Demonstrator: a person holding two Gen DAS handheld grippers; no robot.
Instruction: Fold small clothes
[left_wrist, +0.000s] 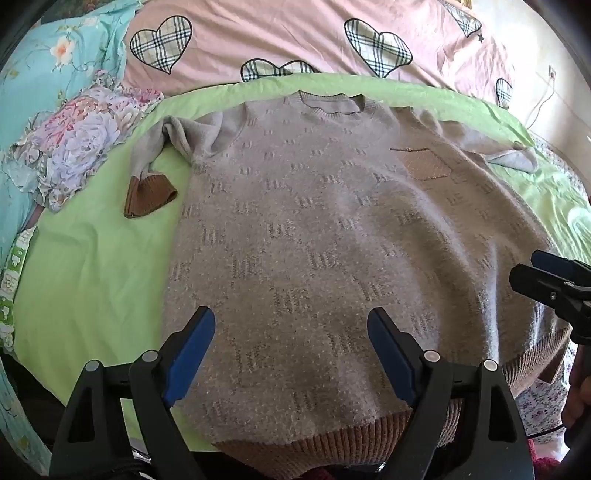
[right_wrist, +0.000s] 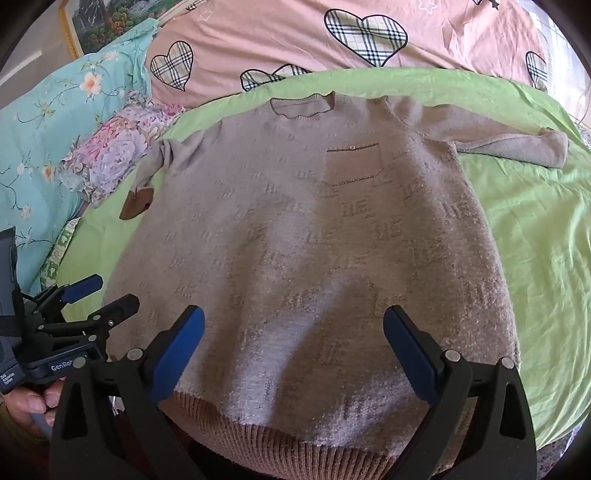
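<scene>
A small grey knit sweater (left_wrist: 314, 229) with a brown hem, brown cuffs and a brown chest pocket (left_wrist: 424, 162) lies flat, front up, on a green sheet, collar at the far end. It also shows in the right wrist view (right_wrist: 295, 236). Its left sleeve is bent inward, cuff (left_wrist: 147, 195) beside the body. Its right sleeve (right_wrist: 517, 147) stretches out sideways. My left gripper (left_wrist: 291, 347) is open above the hem's left part. My right gripper (right_wrist: 293, 347) is open above the hem's right part. Each gripper is seen from the other's view, the right (left_wrist: 546, 284) and the left (right_wrist: 99, 295).
The green sheet (left_wrist: 92, 266) covers the bed. A pink quilt with plaid hearts (left_wrist: 295, 40) lies behind the sweater. A turquoise floral pillow (right_wrist: 48, 122) and a flowered cloth (left_wrist: 81, 140) lie at the left. A framed picture (right_wrist: 103, 22) stands at the far left.
</scene>
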